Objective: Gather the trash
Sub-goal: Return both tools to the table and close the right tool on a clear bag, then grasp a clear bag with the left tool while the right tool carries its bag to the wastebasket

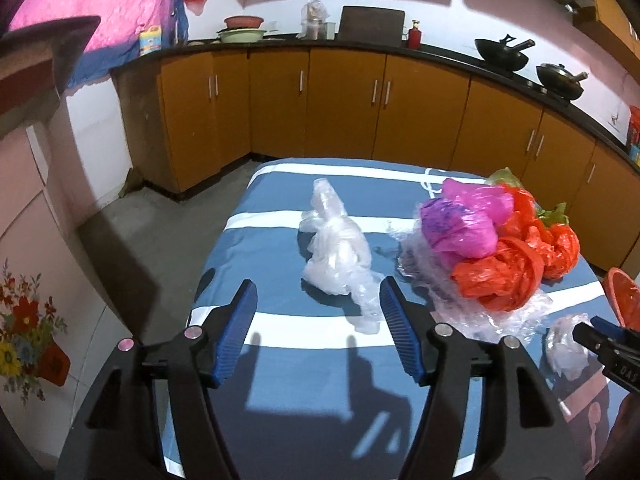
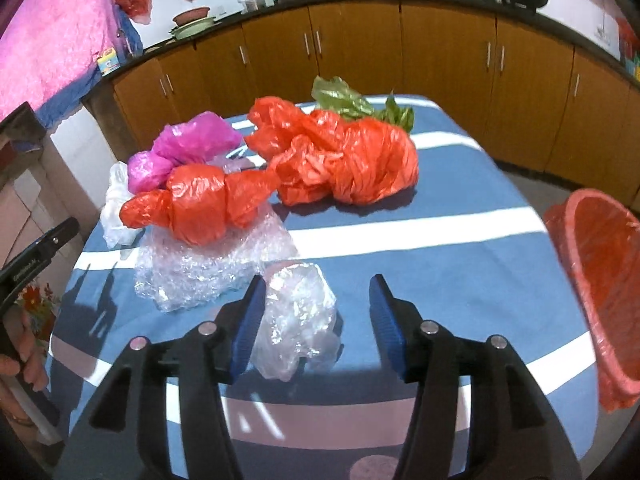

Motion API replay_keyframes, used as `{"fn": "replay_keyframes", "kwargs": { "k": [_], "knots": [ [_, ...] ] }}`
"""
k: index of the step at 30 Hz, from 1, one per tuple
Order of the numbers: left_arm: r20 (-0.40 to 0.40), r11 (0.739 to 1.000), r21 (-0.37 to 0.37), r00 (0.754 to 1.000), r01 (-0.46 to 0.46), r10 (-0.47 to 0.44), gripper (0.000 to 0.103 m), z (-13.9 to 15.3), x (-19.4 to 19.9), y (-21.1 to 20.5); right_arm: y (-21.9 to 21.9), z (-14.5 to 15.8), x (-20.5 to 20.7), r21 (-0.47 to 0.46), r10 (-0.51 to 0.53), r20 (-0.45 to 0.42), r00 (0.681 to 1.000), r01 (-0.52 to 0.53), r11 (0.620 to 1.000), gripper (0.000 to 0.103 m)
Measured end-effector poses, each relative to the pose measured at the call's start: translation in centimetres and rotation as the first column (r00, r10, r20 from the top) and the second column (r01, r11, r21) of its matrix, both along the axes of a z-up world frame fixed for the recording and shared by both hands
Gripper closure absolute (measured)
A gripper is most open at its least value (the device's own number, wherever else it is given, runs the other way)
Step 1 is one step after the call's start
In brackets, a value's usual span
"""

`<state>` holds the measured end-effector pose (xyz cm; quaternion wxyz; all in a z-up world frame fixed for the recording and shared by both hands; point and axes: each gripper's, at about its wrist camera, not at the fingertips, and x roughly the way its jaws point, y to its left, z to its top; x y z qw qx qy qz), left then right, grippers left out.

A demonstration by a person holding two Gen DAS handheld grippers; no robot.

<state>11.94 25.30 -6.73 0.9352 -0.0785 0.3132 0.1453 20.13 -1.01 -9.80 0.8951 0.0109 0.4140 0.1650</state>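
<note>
On the blue-and-white striped table cloth (image 1: 280,360) lies a long crumpled clear plastic bag (image 1: 336,252). My left gripper (image 1: 318,285) stands open just in front of it, and the bag's tail reaches in beside the right finger. A smaller clear plastic wad (image 2: 298,320) lies between the open fingers of my right gripper (image 2: 318,280), against the left pad and apart from the right one. Behind it sits a heap of bubble wrap (image 2: 200,272), knotted red bags (image 2: 344,160), pink bags (image 2: 188,140) and green leaves (image 2: 352,100). The same heap (image 1: 496,248) shows in the left wrist view.
A red basket lined with a red bag (image 2: 600,280) stands off the table's right edge. Wooden cabinets (image 1: 340,100) with a dark counter, woks and bowls run behind. The floor drops away past the table's left and far edges. A hand (image 2: 24,360) holds the left gripper's handle.
</note>
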Motion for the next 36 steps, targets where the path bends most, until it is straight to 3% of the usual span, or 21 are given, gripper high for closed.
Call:
{"fn": "replay_keyframes", "kwargs": {
  "k": [4, 7, 10, 25, 27, 31, 36],
  "knots": [
    [-0.002, 1.0, -0.017, 1.0, -0.001, 0.001, 0.037, -0.3, 0.1, 0.4, 0.3, -0.3, 0.1, 0.001, 0.013, -0.011, 1.0, -0.013, 1.0, 0.052],
    [-0.005, 1.0, -0.02, 1.0, 0.006, -0.006, 0.037, -0.4, 0.3, 0.4, 0.5, -0.5, 0.2, 0.002, 0.029, -0.023, 0.999, -0.029, 1.0, 0.08],
    [-0.012, 1.0, -0.021, 1.0, 0.011, -0.011, 0.037, -0.6, 0.7, 0.5, 0.5, -0.6, 0.1, 0.007, 0.038, -0.03, 0.999, -0.038, 0.999, 0.091],
    [-0.144, 0.996, -0.079, 0.989, -0.035, 0.023, 0.038, -3.0, 5.2, 2.2, -2.3, 0.6, 0.1, -0.012, -0.035, 0.008, 0.999, 0.035, 0.999, 0.094],
    [-0.153, 0.995, -0.092, 0.988, -0.034, 0.019, 0.041, -3.2, 5.6, 2.5, -2.5, 0.5, 0.2, -0.013, -0.04, 0.007, 0.999, 0.04, 0.999, 0.094],
    [-0.18, 0.993, -0.117, 0.984, -0.01, -0.011, 0.071, -3.7, 6.1, 2.4, -2.9, 0.4, 0.3, -0.013, -0.049, 0.003, 0.999, 0.049, 0.999, 0.094],
    [-0.176, 0.994, -0.112, 0.984, 0.007, -0.026, 0.091, -3.8, 5.5, 2.1, -3.2, 0.4, 0.2, -0.015, -0.053, 0.004, 0.999, 0.053, 0.999, 0.094]
  ]
}}
